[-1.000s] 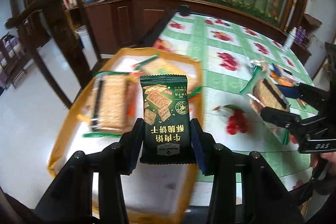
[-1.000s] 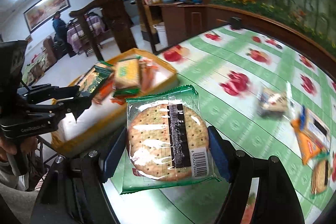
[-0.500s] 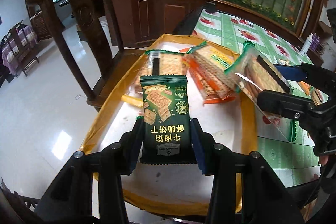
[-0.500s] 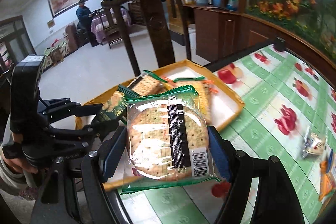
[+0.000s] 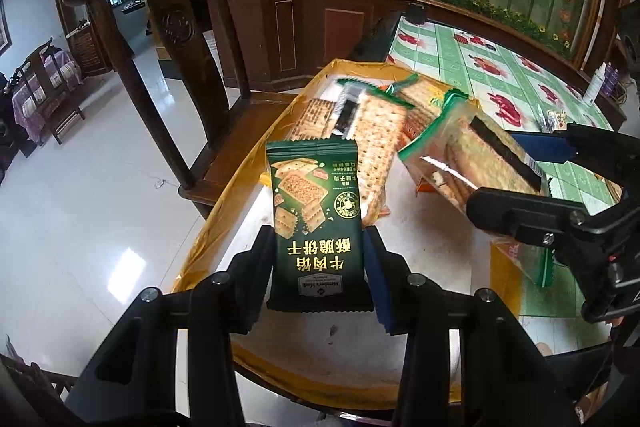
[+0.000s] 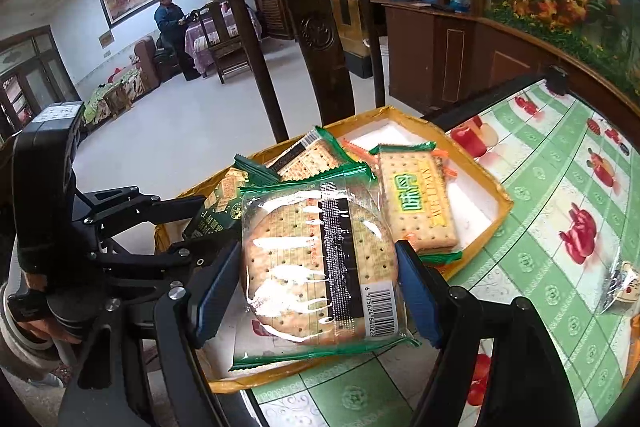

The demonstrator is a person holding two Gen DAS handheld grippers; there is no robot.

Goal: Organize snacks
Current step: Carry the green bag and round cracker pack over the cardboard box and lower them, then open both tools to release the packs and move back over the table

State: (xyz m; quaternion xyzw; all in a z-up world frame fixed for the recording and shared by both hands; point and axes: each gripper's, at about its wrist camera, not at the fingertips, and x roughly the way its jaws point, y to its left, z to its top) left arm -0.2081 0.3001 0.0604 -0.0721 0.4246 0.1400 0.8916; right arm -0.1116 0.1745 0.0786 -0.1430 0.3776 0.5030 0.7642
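Two tools of mine hang over the worktop (image 6: 560,187) with its green cloth, both above the yellow tray (image 5: 208,227) at its edge. Several cracker packs (image 5: 376,131) already lie in that tray. My right tool (image 6: 320,267) is clamped on a clear pack of round crackers (image 6: 316,263). My left tool (image 5: 320,263) is clamped on a dark green biscuit packet (image 5: 316,223), held upright over the tray's near end.

Cracker packets (image 5: 372,131) lie in the tray (image 5: 208,239) on the table (image 5: 500,67)
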